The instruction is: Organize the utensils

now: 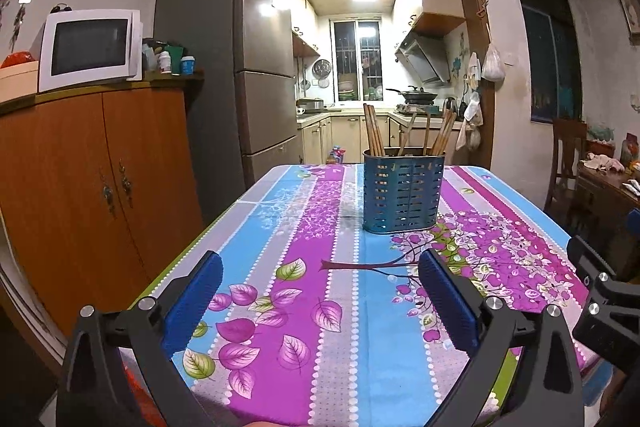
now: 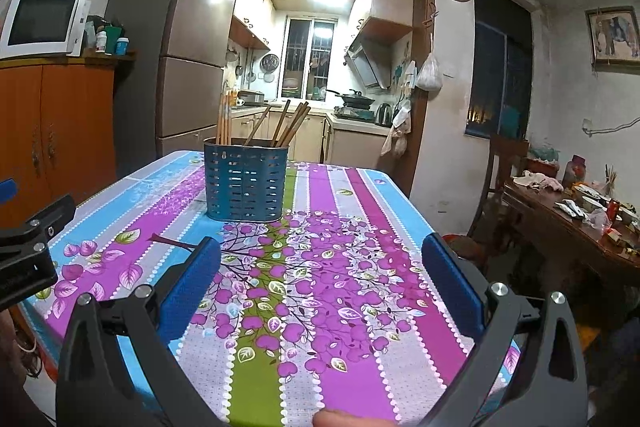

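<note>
Left claw [image 1: 320, 263]: spread wide, its two blue pads far apart, gripping nothing and touching nothing; it hung above the near end of the table.
Right claw [image 2: 322, 247]: equally wide, two blue pads well apart, holding nothing; it hung above the floral part of the cloth.
Claws, side by side: each one's black frame showed at the edge of the other's view, so the two were near each other.
Holder [image 1: 403, 191]: one blue perforated metal caddy, standing upright on the table toward its far end, well apart from both claws.
Chopsticks [image 1: 374, 131]: wooden sticks standing in the holder in three clusters, one at the left end, a couple in the middle, several leaning at the right end; the exact count could not be told.
Table [image 1: 256, 227]: one, covered with a striped blue, purple and grey cloth printed with leaves and a tree.
Background: one white microwave [image 1: 90, 47] on an orange cabinet [image 1: 92, 179], one grey fridge [image 1: 224, 67].
</note>
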Motion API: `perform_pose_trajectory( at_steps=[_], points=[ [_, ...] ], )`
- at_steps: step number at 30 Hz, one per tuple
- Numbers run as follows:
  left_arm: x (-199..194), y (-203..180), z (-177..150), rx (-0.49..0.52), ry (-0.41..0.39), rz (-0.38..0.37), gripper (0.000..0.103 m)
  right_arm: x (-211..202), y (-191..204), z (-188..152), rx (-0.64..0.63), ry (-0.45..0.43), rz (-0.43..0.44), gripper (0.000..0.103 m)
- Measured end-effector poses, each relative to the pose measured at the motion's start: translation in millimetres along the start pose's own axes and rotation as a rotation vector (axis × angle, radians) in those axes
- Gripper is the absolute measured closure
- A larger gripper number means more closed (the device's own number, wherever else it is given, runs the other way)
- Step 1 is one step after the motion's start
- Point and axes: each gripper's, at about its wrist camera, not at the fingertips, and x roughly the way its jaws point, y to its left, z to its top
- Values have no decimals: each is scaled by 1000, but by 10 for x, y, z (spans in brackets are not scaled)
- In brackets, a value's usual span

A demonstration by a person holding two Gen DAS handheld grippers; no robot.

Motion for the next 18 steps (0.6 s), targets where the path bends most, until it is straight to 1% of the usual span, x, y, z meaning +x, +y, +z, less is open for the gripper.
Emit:
perform_pose_trajectory(
  at_steps=[7, 12, 18],
  points=[
    [-13, 37, -25, 13, 6, -13, 5, -63, 7, 88, -7, -16, 5, 6],
    [-25, 41, -5, 14, -4, -10, 5, -89, 32, 119, -21, -24, 5, 6],
    [-16, 86, 15, 4, 2, -9, 5, -110, 17, 139, -5, -17, 24, 6]
  ],
)
